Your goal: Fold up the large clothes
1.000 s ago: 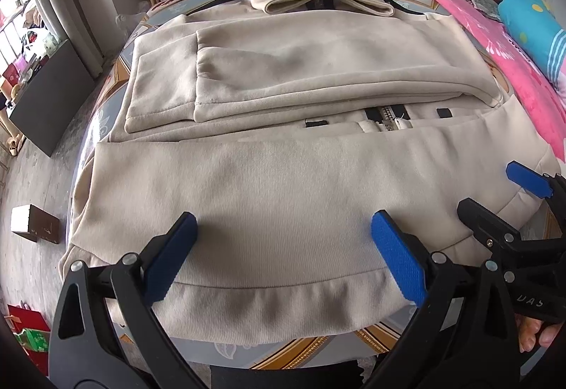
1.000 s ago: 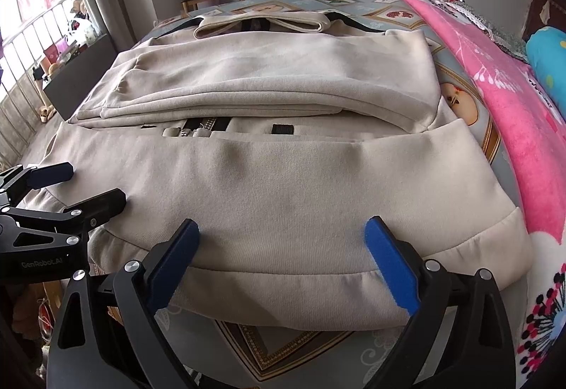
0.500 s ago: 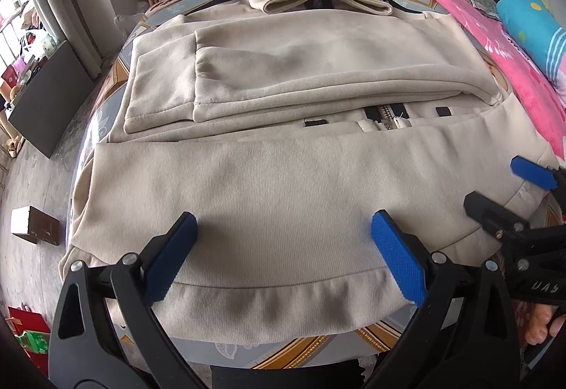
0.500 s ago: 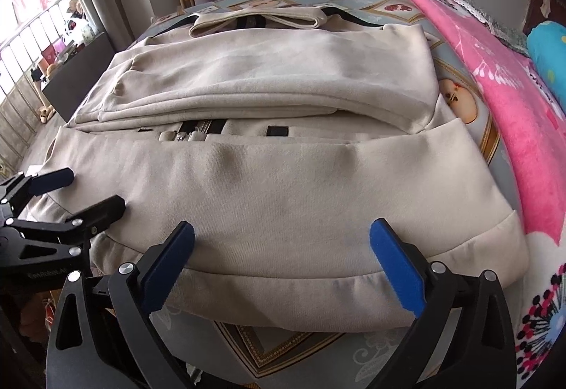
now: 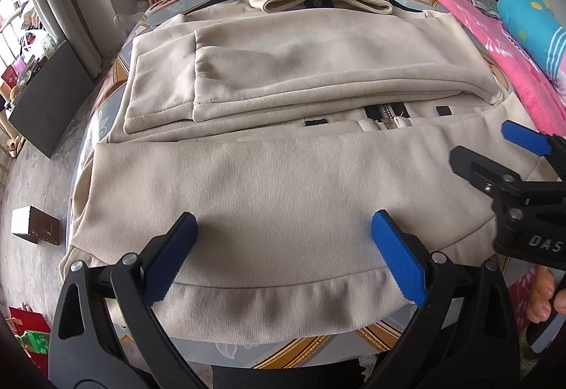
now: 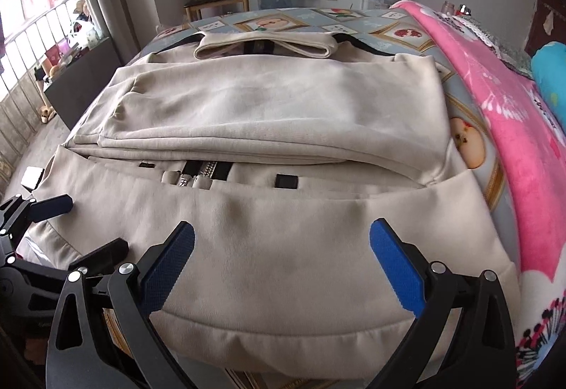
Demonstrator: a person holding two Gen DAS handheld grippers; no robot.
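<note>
1. since one second ago, both grippers have shifted only slightly: in the left wrist view the right gripper [image 5: 495,155] now sits higher and further over the jacket's [image 5: 283,184] right edge; the jacket itself has not moved.
2. jacket position: it lies flat on the bed [image 6: 470,141], collar [image 6: 265,47] at the far end, hem [image 6: 283,336] at the near edge. both sleeves [image 5: 300,70] are folded across the chest, so the bulk is already narrowed for a lengthwise fold.
3. left gripper [image 5: 283,247]: fingers [image 5: 169,254] spread wide, holding nothing, poised just over the hem band on the jacket's left half.
4. right gripper: fingers [image 6: 396,268] likewise spread and empty, over the hem's right half.
5. reason for placement, as a judgement: two grasp points set apart along the hem let the bottom edge rise evenly, without sagging, and carry toward the collar.
6. next move calls for lowering both sets of fingers onto the hem and pinching all layers; a partial pinch could leave the lower layer behind.
</note>
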